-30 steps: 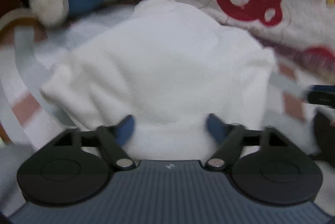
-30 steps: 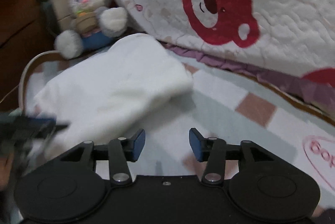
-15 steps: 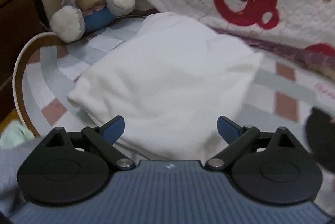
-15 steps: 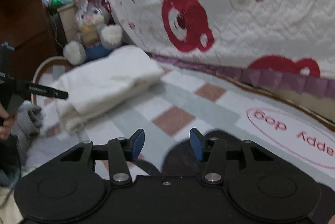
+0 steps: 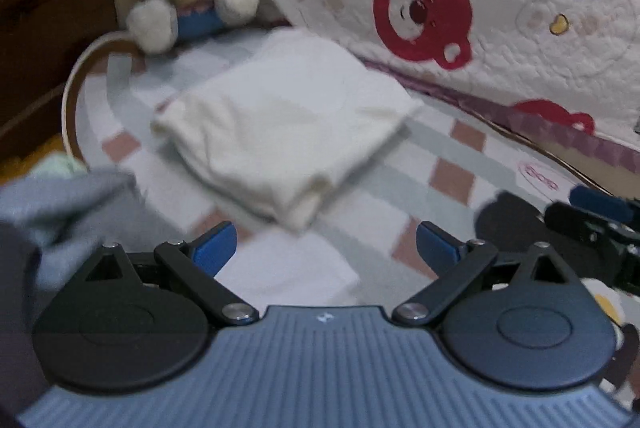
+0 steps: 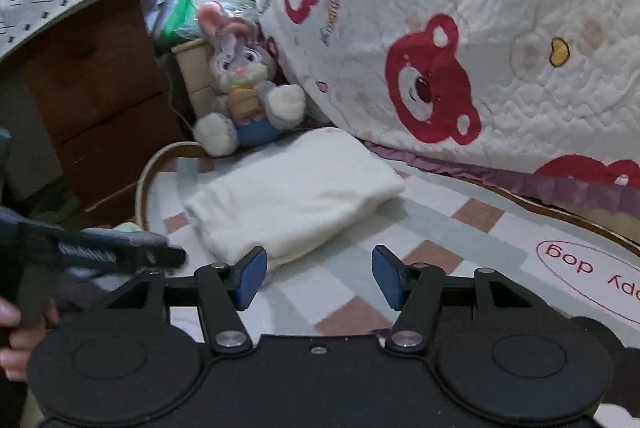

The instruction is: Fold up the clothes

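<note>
A folded white garment (image 5: 288,124) lies on the checked rug (image 5: 432,168), and the right wrist view shows the folded white garment (image 6: 292,196) near the rug's rounded left end. My left gripper (image 5: 326,248) is open, hanging back from the garment's near corner with nothing between its fingers. My right gripper (image 6: 318,276) is open too, empty, just short of the garment's near edge. A grey garment (image 5: 68,196) bunches at the left beside a pale green cloth (image 5: 56,166).
A plush rabbit (image 6: 244,100) sits behind the white garment. A bear-print quilt (image 6: 480,48) hangs down along the far side. A brown wooden drawer unit (image 6: 100,116) stands at the left. A hand (image 6: 12,340) holds the other gripper at the left edge.
Both grippers have pulled back and away from the white garment. The left gripper's fingers, around its edge a second ago, have spread wider; the garment stays folded on the rug.
</note>
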The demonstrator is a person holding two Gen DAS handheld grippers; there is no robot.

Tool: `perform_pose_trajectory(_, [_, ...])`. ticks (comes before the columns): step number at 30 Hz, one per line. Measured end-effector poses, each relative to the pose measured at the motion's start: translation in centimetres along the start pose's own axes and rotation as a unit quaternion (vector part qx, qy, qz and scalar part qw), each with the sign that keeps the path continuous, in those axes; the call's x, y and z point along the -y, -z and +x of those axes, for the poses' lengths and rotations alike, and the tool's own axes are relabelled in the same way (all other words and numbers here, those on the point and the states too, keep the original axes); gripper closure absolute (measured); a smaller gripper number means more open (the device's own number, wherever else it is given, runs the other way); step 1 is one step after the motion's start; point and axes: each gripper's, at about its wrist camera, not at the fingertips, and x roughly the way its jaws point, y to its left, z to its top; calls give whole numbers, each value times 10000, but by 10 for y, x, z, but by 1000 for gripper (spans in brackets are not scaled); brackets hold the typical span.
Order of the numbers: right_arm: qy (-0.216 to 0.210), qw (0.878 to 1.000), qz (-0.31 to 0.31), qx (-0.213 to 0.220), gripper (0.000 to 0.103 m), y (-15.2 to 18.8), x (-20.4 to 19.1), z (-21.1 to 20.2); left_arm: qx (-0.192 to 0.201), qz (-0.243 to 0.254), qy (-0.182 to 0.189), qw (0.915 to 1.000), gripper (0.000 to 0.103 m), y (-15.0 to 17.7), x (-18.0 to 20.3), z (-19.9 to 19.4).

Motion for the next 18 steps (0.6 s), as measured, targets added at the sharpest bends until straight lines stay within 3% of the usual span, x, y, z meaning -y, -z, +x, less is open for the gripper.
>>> perform_pose_trajectory(8, [162, 9995, -251, 74, 39, 14, -38, -60, -125, 58, -224, 9997, 0, 44, 23, -52])
perform_pose_trajectory(18, [375, 9987, -312, 124, 31, 39, -54, -108, -38, 492, -59, 9988, 0, 60, 48, -83])
